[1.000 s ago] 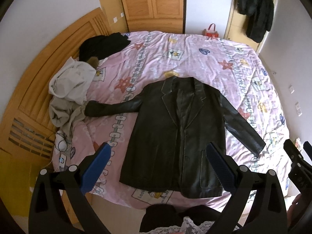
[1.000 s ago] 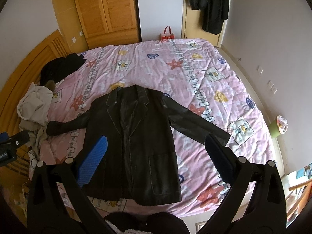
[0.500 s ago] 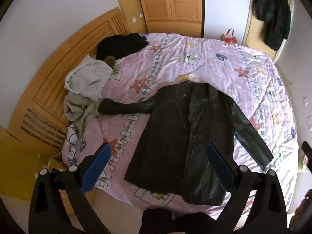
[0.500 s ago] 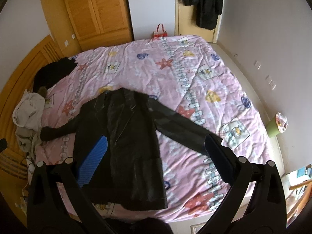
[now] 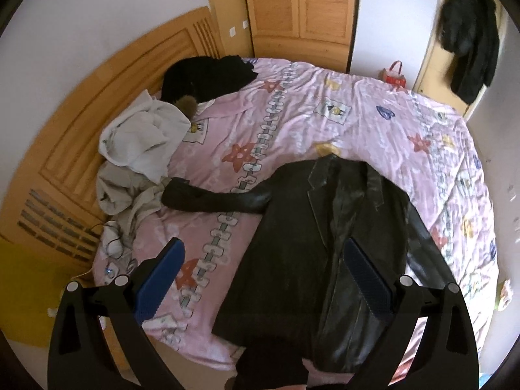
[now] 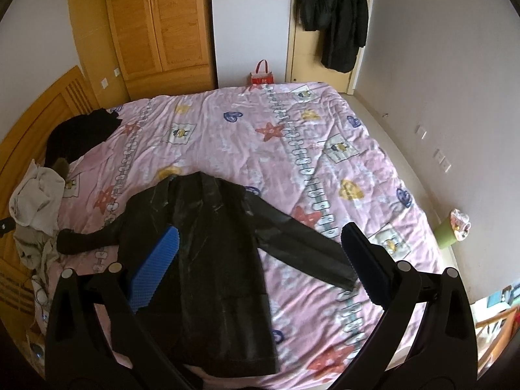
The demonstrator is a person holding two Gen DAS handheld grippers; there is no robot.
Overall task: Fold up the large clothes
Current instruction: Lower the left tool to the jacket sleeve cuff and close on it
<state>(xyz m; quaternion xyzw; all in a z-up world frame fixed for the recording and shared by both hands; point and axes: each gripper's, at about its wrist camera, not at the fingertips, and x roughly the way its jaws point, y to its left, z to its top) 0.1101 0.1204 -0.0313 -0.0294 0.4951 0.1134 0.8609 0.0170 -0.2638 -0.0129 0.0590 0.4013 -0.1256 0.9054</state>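
Black leather jacket lies flat, face up on pink bed, both sleeves spread; no fold made yet. Left gripper & right gripper hover above, jaws wide apart, empty.

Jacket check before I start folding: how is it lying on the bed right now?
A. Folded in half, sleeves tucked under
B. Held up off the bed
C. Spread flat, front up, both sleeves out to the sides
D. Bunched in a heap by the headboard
C: the black jacket lies flat on the pink bedspread with its lapels showing and a sleeve stretched out on each side; both hand-held grippers hang open above it, holding nothing.
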